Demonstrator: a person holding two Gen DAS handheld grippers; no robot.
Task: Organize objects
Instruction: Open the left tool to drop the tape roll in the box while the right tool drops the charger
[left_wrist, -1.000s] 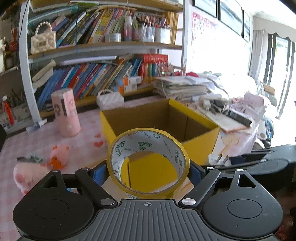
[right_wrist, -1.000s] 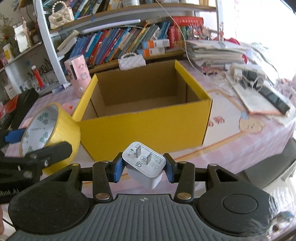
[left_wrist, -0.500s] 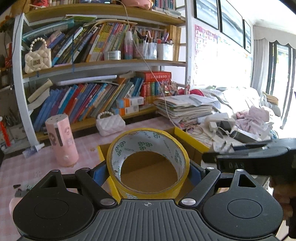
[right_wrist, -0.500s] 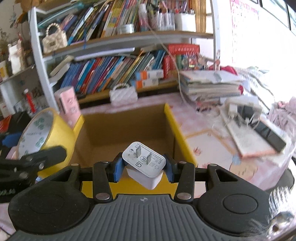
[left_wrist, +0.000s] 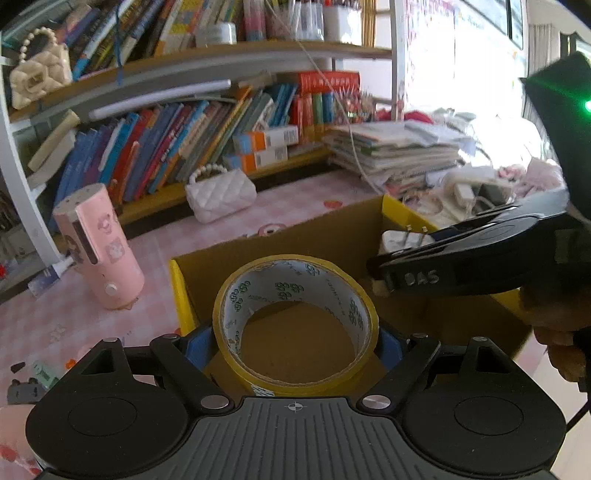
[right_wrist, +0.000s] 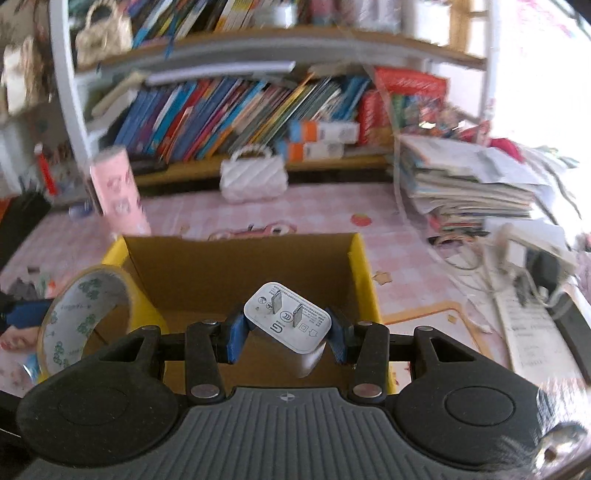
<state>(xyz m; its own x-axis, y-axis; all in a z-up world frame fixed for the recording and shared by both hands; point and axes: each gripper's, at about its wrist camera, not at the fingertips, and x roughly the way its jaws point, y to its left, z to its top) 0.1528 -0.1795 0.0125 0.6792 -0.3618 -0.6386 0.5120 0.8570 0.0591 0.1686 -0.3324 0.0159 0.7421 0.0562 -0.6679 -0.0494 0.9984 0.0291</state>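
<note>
- Yellow-edged and wound on a white printed core, the round roll of packing tape (left_wrist: 295, 325) sat crosswise in the left gripper (left_wrist: 293, 341), its blue pads (left_wrist: 197, 345) pressing the outer rim from both sides with the jaws standing fairly wide.
- White, hard plastic with two metal prongs pointing up, the small wall charger plug (right_wrist: 287, 318) was pinched between the blue pads (right_wrist: 233, 338) of the right gripper (right_wrist: 286, 338), whose jaws stood narrow on the plug's flat sides.
- Both loads hung over the open yellow cardboard box with a plain brown inside (left_wrist: 325, 243); its floor showed bare through the tape's hole.
- The box stood on a pink checked tablecloth (right_wrist: 325, 206), with a pink cylindrical bottle (left_wrist: 98, 247) and a white quilted purse (left_wrist: 221, 192) well behind it.
- Judged by its look, the tape would be light and stiff, but its smooth curved rim could roll or slip between the pads; a hold across the widest part suited it.
- The plug seemed light, rigid and smooth, so the flat faces were the place to hold, not the prongs; neither looked fragile enough to fear a short drop.
</note>
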